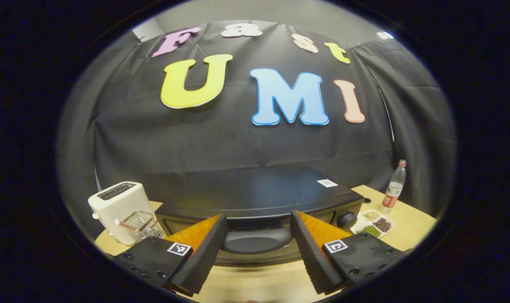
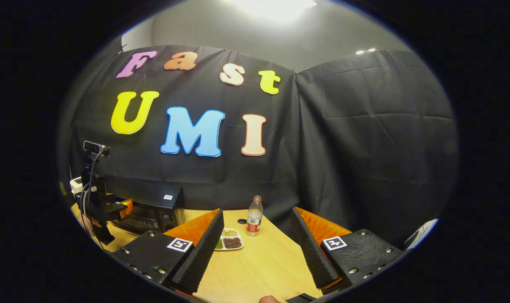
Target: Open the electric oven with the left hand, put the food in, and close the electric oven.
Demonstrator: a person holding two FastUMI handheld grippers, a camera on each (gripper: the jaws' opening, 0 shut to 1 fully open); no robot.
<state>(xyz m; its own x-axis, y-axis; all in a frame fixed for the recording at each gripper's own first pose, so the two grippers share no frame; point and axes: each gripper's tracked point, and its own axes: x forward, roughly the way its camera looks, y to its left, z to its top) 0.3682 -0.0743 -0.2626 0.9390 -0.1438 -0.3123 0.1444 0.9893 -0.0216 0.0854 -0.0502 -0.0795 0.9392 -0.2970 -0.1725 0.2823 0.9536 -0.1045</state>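
1. Left gripper view: left tool [image 1: 258,248] spread wide, holding nothing, aimed squarely at black box-shaped electric oven [image 1: 255,198] on pale wooden desk [image 1: 406,225].
2. Curved dark door handle [image 1: 257,240] of oven: dead ahead, between the two fingers, long axis running crosswise to them; contact not yet evident.
3. White toaster [image 1: 118,206]: left of oven. Clear plastic bottle with red label [image 1: 393,187]: right of oven.
4. White divided dish of beans and grains [image 1: 373,224]: just beside oven's right front corner; presumably the food.
5. Right gripper view: right tool [image 2: 257,248] likewise wide apart, empty, facing the dish across bare desk.
6. Judgement: left tool nearer handle; right tool nearer dish.
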